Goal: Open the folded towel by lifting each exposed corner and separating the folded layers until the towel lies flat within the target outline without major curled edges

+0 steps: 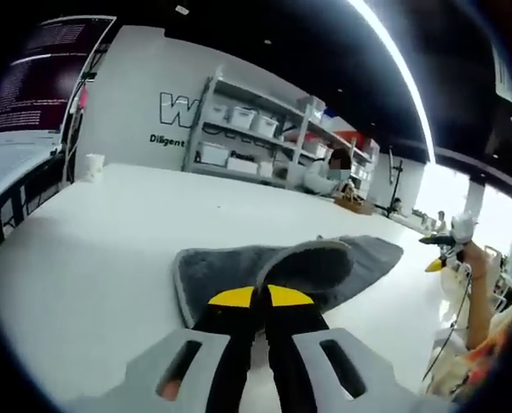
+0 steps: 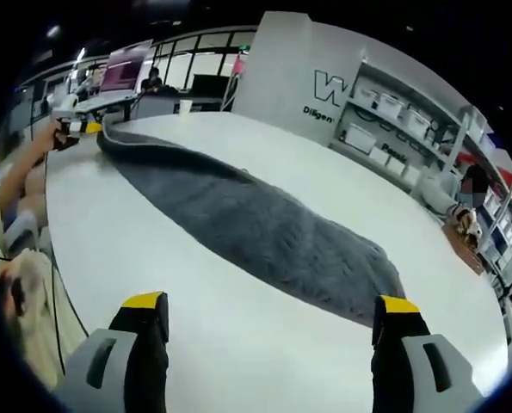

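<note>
The gray towel [image 2: 256,228] lies on the white table [image 2: 281,344]. In the right gripper view it stretches out long, from close to the right gripper [image 2: 273,314] all the way to the far side of the table. Most of it looks flat, but one end is lifted. I cannot see any outline on the table for the towel to fit in.

In the left gripper view the towel [image 1: 281,267] has a curled edge that rises in a hump just past the left gripper [image 1: 260,297]. The left gripper's 2 yellow-tipped jaws are pressed together, and the towel edge looks pinched between them. In the right gripper view, the same gripper [image 2: 70,129] sits at the far end of the towel with the cloth rising up to it.

The right gripper's 2 jaws stand wide apart. They hold nothing and touch nothing. The towel's near end lies on the table just past them.

What could go wrong? If the left gripper lets go while the edge is up, the edge may flop back and stay curled. If it pulls too hard, the whole towel may slide across the table, because nothing holds the other end down.

Behind the towel, shelves [image 1: 256,133] with white boxes stand against a wall.
</note>
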Tool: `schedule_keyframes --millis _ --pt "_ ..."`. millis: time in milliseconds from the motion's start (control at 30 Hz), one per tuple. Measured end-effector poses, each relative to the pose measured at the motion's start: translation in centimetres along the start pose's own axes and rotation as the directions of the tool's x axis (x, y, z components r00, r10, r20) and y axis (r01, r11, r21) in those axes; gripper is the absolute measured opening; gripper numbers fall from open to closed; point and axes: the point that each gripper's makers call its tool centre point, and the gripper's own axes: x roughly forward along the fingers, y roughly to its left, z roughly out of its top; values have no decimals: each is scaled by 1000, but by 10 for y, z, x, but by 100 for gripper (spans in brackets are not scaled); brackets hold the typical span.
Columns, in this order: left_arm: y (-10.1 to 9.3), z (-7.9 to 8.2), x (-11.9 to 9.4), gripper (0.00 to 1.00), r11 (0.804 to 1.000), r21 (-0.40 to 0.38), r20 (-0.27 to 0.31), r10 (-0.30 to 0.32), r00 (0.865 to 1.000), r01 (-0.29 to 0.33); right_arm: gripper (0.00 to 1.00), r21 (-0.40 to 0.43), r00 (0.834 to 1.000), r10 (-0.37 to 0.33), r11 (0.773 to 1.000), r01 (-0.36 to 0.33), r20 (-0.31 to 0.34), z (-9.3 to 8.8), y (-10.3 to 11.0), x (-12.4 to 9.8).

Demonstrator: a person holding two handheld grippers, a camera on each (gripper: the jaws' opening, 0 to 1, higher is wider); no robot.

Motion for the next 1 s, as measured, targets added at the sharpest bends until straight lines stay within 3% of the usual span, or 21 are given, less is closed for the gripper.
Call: schedule_keyframes --millis 467,633,767,1000 --pt "-2 -8 -4 3 1000 -8 -2 -17 1000 17 99 -11 1000 5 1000 -5 -10 -1 3 2" --pt "-10 -24 -3 3 998 18 -61 -53 997 54 99 -13 1000 6 1000 -7 -14 -1 3 3" --pt "-17 -43 -3 3 991 106 -143 -60 988 76 99 -21 1000 5 1000 -5 -24 -2 4 5" --pt "-18 -51 -1 9 986 153 -161 -48 986 73 99 -27 999 11 1000 -11 -30 -2 6 6"
